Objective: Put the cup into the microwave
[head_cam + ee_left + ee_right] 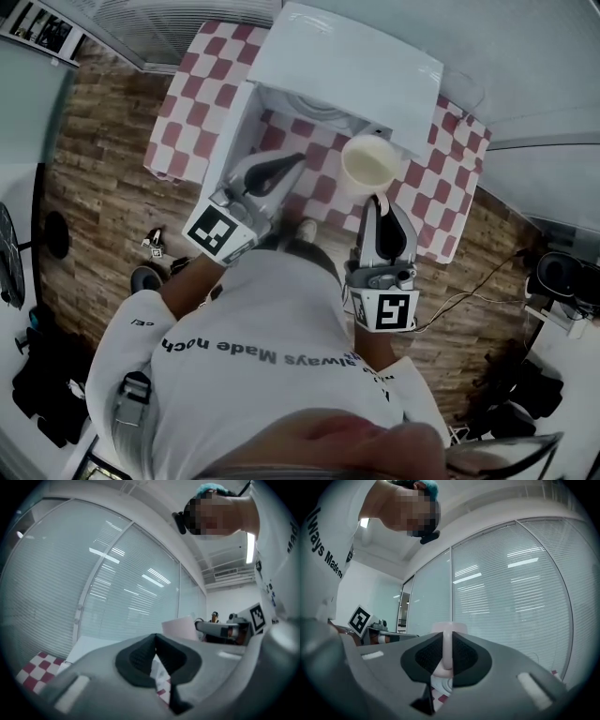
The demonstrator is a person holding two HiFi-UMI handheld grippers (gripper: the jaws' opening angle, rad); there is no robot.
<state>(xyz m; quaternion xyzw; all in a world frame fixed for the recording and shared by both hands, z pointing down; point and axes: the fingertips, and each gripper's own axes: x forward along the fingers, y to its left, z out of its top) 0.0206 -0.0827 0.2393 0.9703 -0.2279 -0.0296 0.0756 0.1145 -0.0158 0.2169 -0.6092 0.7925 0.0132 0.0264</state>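
Observation:
A pale cup (368, 161) hangs in front of the white microwave (347, 56), just right of its open cavity (314, 108). My right gripper (380, 202) is shut on the cup's handle (447, 648), with the cup's rim (449, 628) showing above the jaws. The left gripper (281, 164) is shut with nothing in it, its tips touching close to the open microwave door (230, 131). From the left gripper view the cup (180, 627) appears just beyond the jaws, and the right gripper (220, 629) is at the right.
The microwave stands on a table with a red-and-white checked cloth (202, 84). Wooden floor (94, 187) surrounds it, with cables (469, 291) at the right and small objects (150, 253) at the left. Glass walls with blinds (515, 597) stand behind.

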